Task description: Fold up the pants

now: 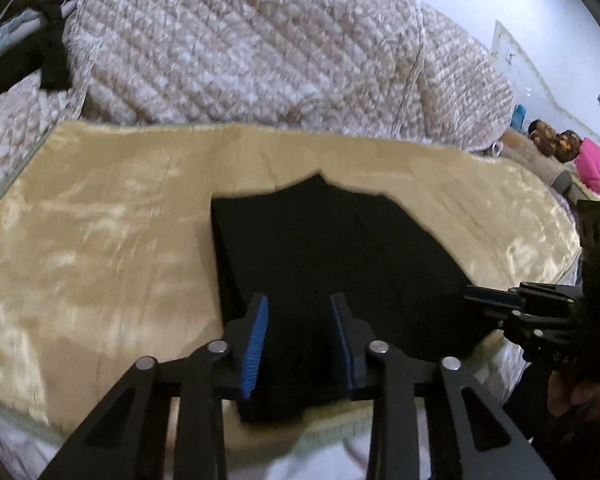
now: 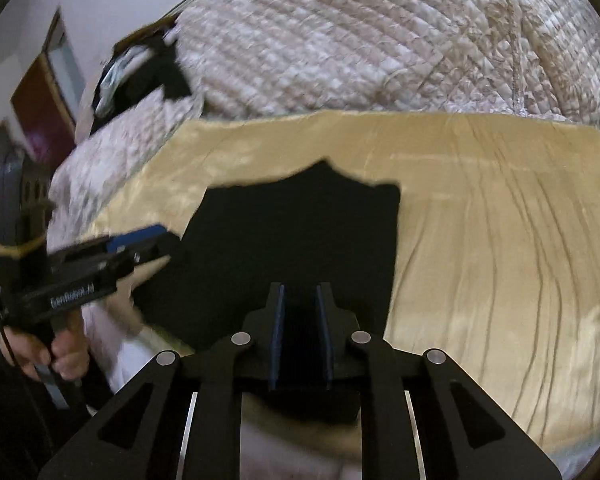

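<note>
Pants between hand-held gripper fingers

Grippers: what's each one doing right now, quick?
Left gripper: pants between its fingers; grip cannot be told.
Right gripper: closed on the pants.

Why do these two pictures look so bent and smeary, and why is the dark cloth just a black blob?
Left wrist view: the fisheye lens bows the tan sheet, the quilt is smeared by motion, and the black pants show no detail. Right wrist view: the same curving, the left gripper streaked with blur, and soft sheen on the sheet.
</note>
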Demonstrator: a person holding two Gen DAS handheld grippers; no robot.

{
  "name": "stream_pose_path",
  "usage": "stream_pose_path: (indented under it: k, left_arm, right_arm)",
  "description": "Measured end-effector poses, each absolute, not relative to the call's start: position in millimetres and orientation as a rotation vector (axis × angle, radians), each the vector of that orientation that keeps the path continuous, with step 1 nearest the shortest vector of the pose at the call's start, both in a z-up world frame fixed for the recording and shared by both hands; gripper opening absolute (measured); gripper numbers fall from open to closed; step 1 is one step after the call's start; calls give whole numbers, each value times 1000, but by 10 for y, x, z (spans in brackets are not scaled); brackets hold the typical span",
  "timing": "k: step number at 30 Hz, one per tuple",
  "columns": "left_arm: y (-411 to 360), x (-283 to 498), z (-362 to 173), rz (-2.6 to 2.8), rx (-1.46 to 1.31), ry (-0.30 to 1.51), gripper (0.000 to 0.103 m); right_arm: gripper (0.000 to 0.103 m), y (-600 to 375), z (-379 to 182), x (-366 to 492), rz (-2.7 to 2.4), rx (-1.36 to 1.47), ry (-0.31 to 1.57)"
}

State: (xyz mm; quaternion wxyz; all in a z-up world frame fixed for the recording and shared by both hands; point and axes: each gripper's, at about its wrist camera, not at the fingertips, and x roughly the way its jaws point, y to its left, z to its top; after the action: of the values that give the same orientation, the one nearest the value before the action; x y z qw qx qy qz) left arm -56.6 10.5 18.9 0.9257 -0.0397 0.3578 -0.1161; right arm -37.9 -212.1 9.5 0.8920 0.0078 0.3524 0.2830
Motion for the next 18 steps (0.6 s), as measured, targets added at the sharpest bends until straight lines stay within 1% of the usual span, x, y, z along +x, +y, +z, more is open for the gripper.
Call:
stream_pose_path:
  k: [2, 4, 10, 18]
  left_arm:
    - [113, -596, 89, -219, -74, 753, 30]
    - [127, -594, 86, -216, -72, 748, 30]
    - [205, -507, 70, -211, -107, 768, 30]
    - [328, -222, 243, -193, -132, 779, 30]
  right_arm:
    - [16, -2078, -27, -488, 606, -21, 758]
    - [16, -2073, -96, -524, 599, -56, 745]
    - [17, -2015, -107, -518, 589, -100, 734]
    - [18, -2173, 87, -228, 562, 25, 774]
